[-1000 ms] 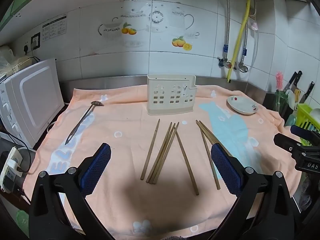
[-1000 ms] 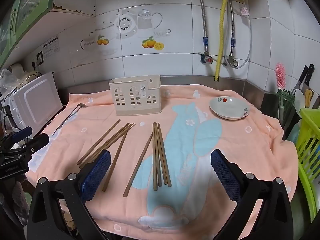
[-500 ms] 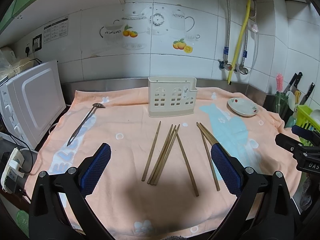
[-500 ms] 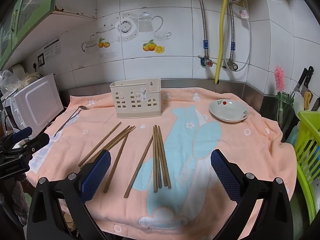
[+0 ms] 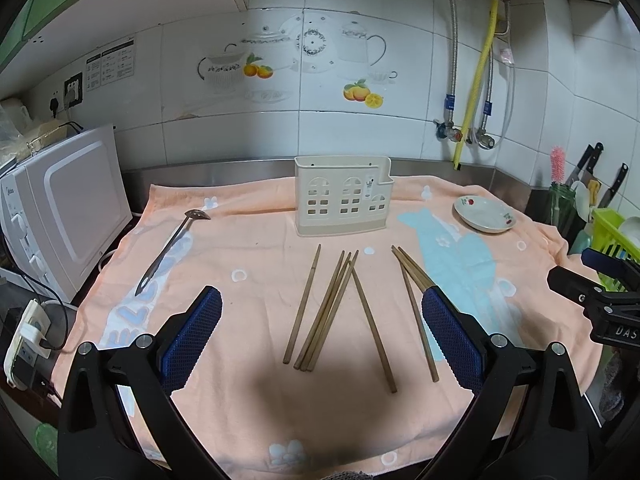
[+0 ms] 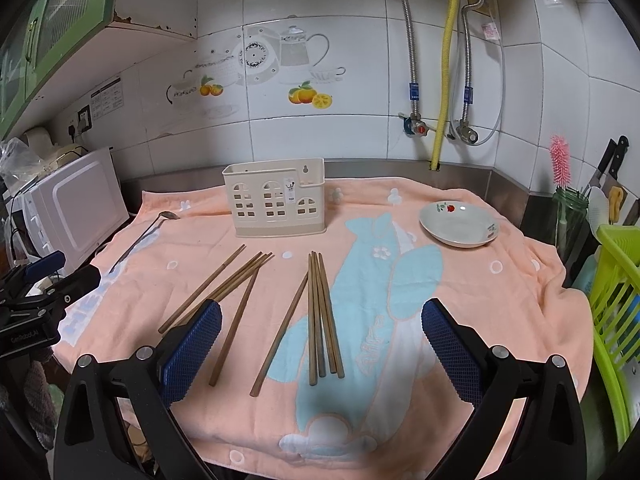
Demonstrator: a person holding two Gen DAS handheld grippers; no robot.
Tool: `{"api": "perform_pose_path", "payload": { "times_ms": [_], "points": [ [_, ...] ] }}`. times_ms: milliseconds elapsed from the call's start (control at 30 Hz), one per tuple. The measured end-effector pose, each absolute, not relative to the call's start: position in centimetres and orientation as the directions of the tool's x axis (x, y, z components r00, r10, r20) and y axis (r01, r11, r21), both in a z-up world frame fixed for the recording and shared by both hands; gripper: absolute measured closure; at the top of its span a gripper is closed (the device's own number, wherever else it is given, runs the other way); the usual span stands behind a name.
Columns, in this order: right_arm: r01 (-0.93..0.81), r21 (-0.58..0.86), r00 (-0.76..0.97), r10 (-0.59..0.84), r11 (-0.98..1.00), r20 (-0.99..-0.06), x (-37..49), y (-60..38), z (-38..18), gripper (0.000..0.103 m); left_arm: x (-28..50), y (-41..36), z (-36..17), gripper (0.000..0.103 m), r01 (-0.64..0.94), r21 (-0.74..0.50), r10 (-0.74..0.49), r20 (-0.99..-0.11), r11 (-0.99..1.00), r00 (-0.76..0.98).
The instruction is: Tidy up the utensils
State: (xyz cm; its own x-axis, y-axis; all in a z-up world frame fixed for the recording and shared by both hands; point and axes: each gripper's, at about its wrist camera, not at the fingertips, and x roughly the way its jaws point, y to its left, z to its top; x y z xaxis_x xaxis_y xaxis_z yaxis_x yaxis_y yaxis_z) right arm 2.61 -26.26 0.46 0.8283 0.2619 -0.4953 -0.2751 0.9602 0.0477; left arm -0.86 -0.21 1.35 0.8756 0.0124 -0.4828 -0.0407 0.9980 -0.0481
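Observation:
Several wooden chopsticks (image 5: pixel 326 312) lie loose in the middle of a peach towel (image 5: pixel 248 408); they also show in the right wrist view (image 6: pixel 318 316). A cream utensil holder (image 5: pixel 343 201) stands upright behind them, also in the right wrist view (image 6: pixel 275 197). A metal spoon (image 5: pixel 170 250) lies at the left, and shows in the right wrist view (image 6: pixel 138 240). My left gripper (image 5: pixel 322 332) is open and empty, above the towel's front. My right gripper (image 6: pixel 322 334) is open and empty, in front of the chopsticks.
A white dish (image 6: pixel 459 224) sits at the back right of the towel. A white microwave (image 5: pixel 60 216) stands at the left. A green rack (image 6: pixel 618 320), a jar with a pink brush (image 6: pixel 562 196) and knives are at the right. A tiled wall with pipes is behind.
Both views have shifted slightly, so the holder and chopsticks sit a little lower in frame. Nothing on the towel has moved. Both grippers stay open.

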Motion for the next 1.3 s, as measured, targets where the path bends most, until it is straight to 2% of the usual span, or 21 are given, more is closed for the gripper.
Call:
{"api": "perform_pose_path", "payload": {
  "times_ms": [1300],
  "points": [
    [-0.276,0.05,0.823,0.263,0.96,-0.503,2.68,-25.83,-0.08,0.006,-0.82,-0.45,0.96,0.005,-0.049,-0.044,0.021,-0.496,0.998,0.868]
  ]
}}
